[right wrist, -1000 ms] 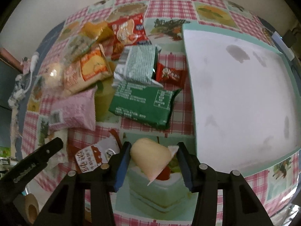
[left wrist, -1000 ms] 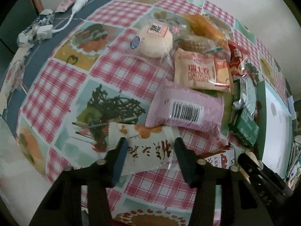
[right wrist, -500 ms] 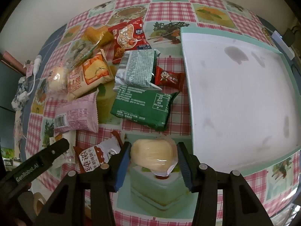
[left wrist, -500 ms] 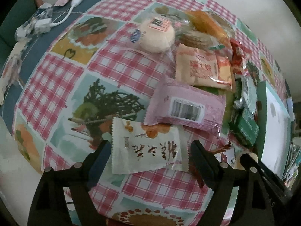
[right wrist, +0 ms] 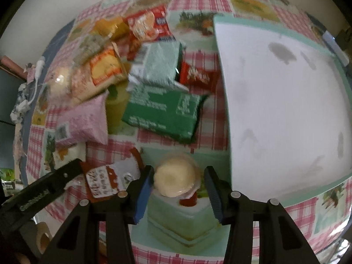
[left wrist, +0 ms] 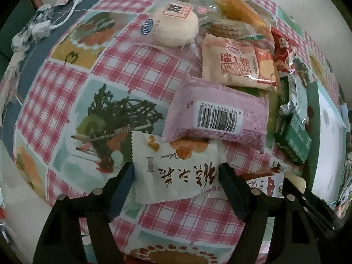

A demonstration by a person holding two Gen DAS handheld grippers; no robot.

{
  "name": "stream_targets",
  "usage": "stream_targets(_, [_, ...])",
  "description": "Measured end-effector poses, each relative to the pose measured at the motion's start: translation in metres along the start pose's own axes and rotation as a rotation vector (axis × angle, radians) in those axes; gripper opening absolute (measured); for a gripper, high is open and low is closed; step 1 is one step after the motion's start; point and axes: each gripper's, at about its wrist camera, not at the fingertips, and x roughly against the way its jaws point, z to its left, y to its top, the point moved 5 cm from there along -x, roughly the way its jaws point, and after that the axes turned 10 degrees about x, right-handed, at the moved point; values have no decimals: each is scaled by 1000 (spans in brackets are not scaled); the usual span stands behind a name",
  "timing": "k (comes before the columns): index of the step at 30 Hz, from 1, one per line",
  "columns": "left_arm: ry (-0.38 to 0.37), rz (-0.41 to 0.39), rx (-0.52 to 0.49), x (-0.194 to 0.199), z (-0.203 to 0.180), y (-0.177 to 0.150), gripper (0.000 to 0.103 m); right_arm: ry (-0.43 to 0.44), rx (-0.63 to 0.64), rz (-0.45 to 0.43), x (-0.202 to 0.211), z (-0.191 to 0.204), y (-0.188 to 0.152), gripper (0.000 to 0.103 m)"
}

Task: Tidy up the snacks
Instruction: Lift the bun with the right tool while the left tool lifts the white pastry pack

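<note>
A white snack packet with red-brown script (left wrist: 180, 171) lies flat on the checked tablecloth. My left gripper (left wrist: 175, 167) points straight down over it, one finger on each side. The jaws are closing, and the pads stand at the packet's edges without squeezing it. My right gripper (right wrist: 178, 172) is shut on a round pale bun in clear wrap (right wrist: 176, 180), held above a cake picture on the cloth. A white tray with a mint rim (right wrist: 226, 110) lies just right of it. The left gripper's body (right wrist: 44, 189) shows at the lower left of the right wrist view.
Several snacks lie piled left of the tray: a pink packet (left wrist: 217, 118), a dark green packet (right wrist: 162, 112), a Swiss roll packet (left wrist: 237, 66), a round wrapped bun (left wrist: 173, 28) and a small red packet (right wrist: 198, 76). A brown-and-white packet (right wrist: 105, 180) lies between the grippers. White cables (left wrist: 44, 26) sit far left.
The left jaws spread wide from a narrow gap, came lower around the white packet, then narrowed a little. The bun turned in the right jaws from tilted to flat.
</note>
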Motion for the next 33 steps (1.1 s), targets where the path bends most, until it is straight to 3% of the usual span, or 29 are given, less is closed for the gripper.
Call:
stream_targets(7, [64, -10, -73, -8, -8, 6, 81, -37, 40, -5, -2, 4, 0, 50])
stream_targets(12, [65, -20, -68, -9, -15, 8, 80, -81, 86, -9, -5, 14, -4, 50])
stream_targets(13, [62, -25, -64, -7, -11, 8, 72, -89, 93, -10, -7, 18, -4, 47])
stream_targets(14, [55, -38, -57, -4, -6, 6, 57, -101, 100, -11, -7, 20, -4, 46])
stream_targets(19, [10, -54, -8, 3, 7, 9, 47, -106, 103, -18, -8, 25, -6, 44])
stream_targets(21, [-22, -52, 15, 4, 14, 9, 47, -101, 99, -24, -5, 24, -7, 40])
stream_targets(30, [-126, -81, 103, 21, 54, 8, 43, -57, 80, -73, 16, 22, -6, 40])
stream_targets(31, [-127, -91, 106, 26, 58, 8, 40, -43, 73, -87, 21, 22, -5, 40])
stream_targets(32, [-120, -105, 108, 31, 62, 8, 25, -34, 70, -99, 27, 19, -5, 40])
stream_targets(33, [-119, -118, 106, 37, 66, 8, 21, -24, 67, -117, 34, 19, -5, 40])
